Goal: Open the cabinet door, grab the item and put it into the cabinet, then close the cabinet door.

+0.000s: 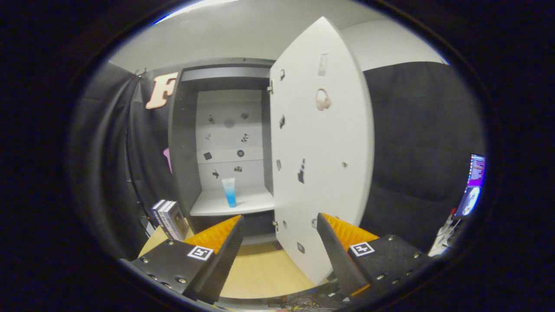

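The grey cabinet (184, 143) stands ahead with its white door (323, 147) swung wide open toward me on the right side. A blue and white tube (229, 192) stands upright on the cabinet's white shelf (208, 208), beyond my fingers. My gripper (279, 225) is open, with nothing between its fingers. It hangs over the wooden table (260, 268), in front of the cabinet. The door's lower edge passes just beside the right finger (336, 242).
Two boxes (169, 219) stand on the table left of the cabinet, beside the left finger. Black cloth walls close both sides. A lit screen (475, 184) and cables sit far right. Small stickers dot the door and the cabinet's back panel.
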{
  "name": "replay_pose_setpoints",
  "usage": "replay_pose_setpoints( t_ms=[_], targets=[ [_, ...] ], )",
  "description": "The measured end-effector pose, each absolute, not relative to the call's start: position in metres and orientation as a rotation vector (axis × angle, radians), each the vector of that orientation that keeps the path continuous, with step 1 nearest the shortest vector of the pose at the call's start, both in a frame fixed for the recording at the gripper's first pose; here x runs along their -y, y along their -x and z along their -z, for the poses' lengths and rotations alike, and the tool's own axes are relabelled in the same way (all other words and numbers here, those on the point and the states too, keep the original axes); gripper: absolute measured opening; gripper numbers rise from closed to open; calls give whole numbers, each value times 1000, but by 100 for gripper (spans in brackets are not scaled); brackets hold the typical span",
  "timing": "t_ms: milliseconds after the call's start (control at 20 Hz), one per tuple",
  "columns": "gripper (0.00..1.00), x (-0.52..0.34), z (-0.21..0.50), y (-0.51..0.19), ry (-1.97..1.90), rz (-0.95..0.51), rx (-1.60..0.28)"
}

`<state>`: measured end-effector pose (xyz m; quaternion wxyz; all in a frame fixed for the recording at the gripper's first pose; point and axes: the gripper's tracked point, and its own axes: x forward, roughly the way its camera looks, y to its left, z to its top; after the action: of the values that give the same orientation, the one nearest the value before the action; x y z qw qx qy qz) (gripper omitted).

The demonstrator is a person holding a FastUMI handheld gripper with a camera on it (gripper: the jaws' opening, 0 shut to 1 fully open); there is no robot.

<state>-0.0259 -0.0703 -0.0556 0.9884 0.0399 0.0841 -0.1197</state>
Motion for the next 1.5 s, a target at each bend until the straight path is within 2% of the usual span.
replay_pose_setpoints(
  t_ms=[350,700,1050,1150,1500],
  targets=[
    [99,178,74,54,-71,392,-203],
    [99,239,80,23,-92,410,-187],
    [98,220,85,12,-101,352,-195],
    [93,209,83,13,-93,336,-192],
    [93,118,78,-10,-99,106,-206]
  ],
)
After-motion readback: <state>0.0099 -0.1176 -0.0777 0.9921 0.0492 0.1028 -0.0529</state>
